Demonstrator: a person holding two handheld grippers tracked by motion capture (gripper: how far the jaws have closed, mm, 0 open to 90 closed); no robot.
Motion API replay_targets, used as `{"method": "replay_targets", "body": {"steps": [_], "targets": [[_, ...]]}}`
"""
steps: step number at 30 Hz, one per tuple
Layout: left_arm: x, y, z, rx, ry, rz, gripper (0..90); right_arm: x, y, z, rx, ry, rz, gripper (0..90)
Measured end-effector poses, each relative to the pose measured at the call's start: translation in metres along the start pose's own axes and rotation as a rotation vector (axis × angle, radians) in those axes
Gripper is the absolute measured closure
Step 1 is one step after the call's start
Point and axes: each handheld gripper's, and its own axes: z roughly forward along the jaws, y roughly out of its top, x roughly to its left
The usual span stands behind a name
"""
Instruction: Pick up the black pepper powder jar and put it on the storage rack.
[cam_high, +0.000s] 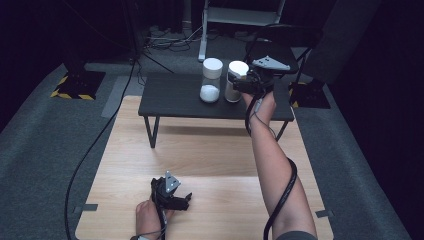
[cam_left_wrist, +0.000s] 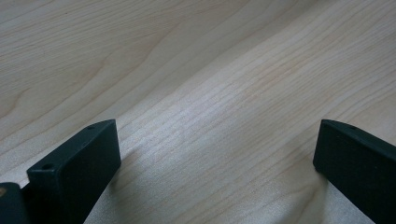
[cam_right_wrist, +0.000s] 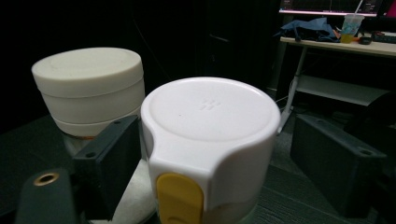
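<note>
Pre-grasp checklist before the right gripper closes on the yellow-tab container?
1. Right gripper jaws open, one each side of the yellow-tab container: ok.
2. Left jaw close to container, right jaw has a gap: off-centre, not ok.
3. Container upright on the dark table: ok.
4. Neighbouring jar apart from the container: ok, but close to the left jaw.
5. Lid seated: cannot tell.
6. Left gripper open, over bare wood: ok.

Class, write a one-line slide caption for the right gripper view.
Open right gripper straddles a white-lidded jar with a yellow tab; a second jar stands beside.
</note>
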Motion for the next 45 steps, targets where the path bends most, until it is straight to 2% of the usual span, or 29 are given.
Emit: {"method": "replay_targets", "body": {"steps": [6, 14, 24, 28, 34, 39, 45], "targets": [[0.0, 0.0, 0.0, 0.0, 0.0, -0.001, 0.3, -0.006, -0.007, -0.022, -0.004, 0.007, 0.019, 13.2], [0.0, 0.0, 0.0, 0.0, 0.001, -0.002, 0.3, -0.016, -0.022, -0.07, -0.042, 0.007, 0.051, 13.2], [0.0, 0.001, 0.0, 0.001, -0.001, 0.0, 0.3, -0.022, -0.041, -0.12, -0.053, -0.015, 0.057, 13.1], [0.0, 0.001, 0.0, 0.001, -0.001, 0.0, 0.3, -0.022, -0.049, -0.133, -0.061, -0.017, 0.062, 13.1], [0.001, 0.001, 0.001, 0.004, -0.003, 0.002, 0.3, -0.02, -0.06, -0.146, -0.046, -0.007, 0.038, 13.1], [0.0, 0.002, 0.001, 0.003, -0.004, 0.003, 0.3, -0.02, -0.082, -0.158, -0.028, 0.003, 0.051, 13.1], [0.0, 0.002, 0.001, 0.002, -0.002, 0.001, 0.3, -0.019, -0.113, -0.167, 0.036, 0.008, 0.048, 13.0]]}}
